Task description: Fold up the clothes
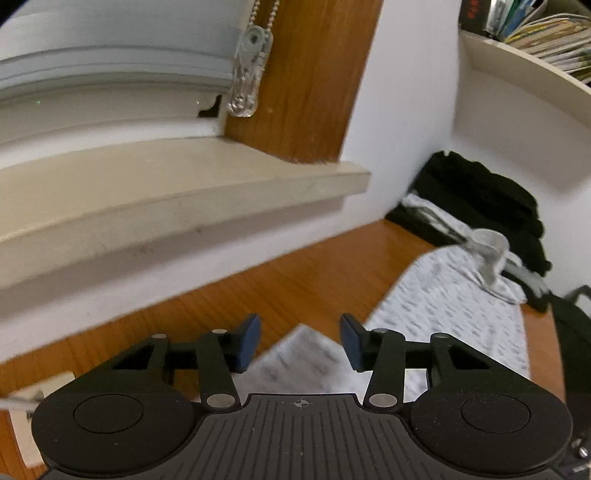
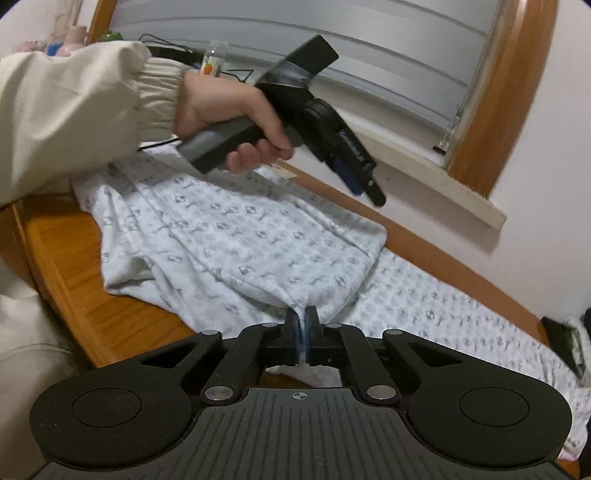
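Wooden desk (image 2: 70, 280) surface is stretching under both tools, backed by a white wall and one window with a cream sill (image 1: 177, 195) and grey blinds. One pale patterned garment (image 2: 236, 236) is lying spread across the desk, its near half folded over on itself, the rest running off to the right of the right tool. One heap of black clothing (image 1: 480, 192) is sitting against the wall, well ahead and to the right of the left tool, at the far end of the patterned garment. One shelf of books (image 1: 546, 33) is showing high on the right in the left wrist view.

One sleeve (image 2: 66, 122), cream, is reaching in from the left of the right wrist view, and one hand (image 2: 229, 114) is gripping the handle of the left tool (image 1: 300, 341), which is pointing down toward the desk near the sill. That left tool is standing partly open with nothing between its two blue pads (image 1: 249, 341); a corner of the garment is lying just below and ahead of the gap.

Right tool (image 2: 303, 325) is closed tight, pinching a bunched fold of the patterned garment between its pads, right at the garment's near edge.

One clear blind-cord pull (image 1: 249, 74) is hanging beside the wooden window frame.
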Demonstrator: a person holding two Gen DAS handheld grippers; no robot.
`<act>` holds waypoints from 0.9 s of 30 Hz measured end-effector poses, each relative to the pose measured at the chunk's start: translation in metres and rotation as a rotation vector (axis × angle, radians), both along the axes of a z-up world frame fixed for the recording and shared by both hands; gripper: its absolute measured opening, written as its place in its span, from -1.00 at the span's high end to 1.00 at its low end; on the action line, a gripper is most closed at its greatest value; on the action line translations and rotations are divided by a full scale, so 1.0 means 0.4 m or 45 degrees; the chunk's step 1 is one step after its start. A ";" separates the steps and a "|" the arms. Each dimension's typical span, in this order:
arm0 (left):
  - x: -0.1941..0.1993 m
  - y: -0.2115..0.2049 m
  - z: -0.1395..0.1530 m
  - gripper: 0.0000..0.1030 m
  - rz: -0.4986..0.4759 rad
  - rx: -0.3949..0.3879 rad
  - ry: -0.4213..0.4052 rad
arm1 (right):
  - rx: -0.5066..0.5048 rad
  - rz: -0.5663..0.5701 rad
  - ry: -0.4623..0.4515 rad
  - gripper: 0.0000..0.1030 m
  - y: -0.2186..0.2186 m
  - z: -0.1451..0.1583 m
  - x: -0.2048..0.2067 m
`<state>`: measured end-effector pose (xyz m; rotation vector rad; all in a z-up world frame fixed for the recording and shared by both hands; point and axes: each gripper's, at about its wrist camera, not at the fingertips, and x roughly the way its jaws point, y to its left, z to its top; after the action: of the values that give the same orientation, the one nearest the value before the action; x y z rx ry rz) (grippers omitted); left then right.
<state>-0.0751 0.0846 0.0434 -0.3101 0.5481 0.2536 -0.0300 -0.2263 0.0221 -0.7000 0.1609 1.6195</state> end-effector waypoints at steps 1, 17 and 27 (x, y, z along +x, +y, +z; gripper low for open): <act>0.009 0.007 -0.004 -0.14 -0.012 -0.006 0.015 | 0.000 -0.009 0.007 0.91 0.001 -0.005 0.005; 0.065 0.029 -0.070 0.95 -0.089 0.004 0.116 | 0.036 -0.021 0.076 0.91 0.019 -0.027 0.022; 0.031 0.016 -0.005 0.96 0.016 0.110 -0.035 | 0.070 0.038 0.143 0.94 -0.079 0.014 0.017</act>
<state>-0.0628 0.0909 0.0414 -0.2330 0.5067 0.2840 -0.0234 -0.2580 0.0277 -0.5722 0.1876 1.6864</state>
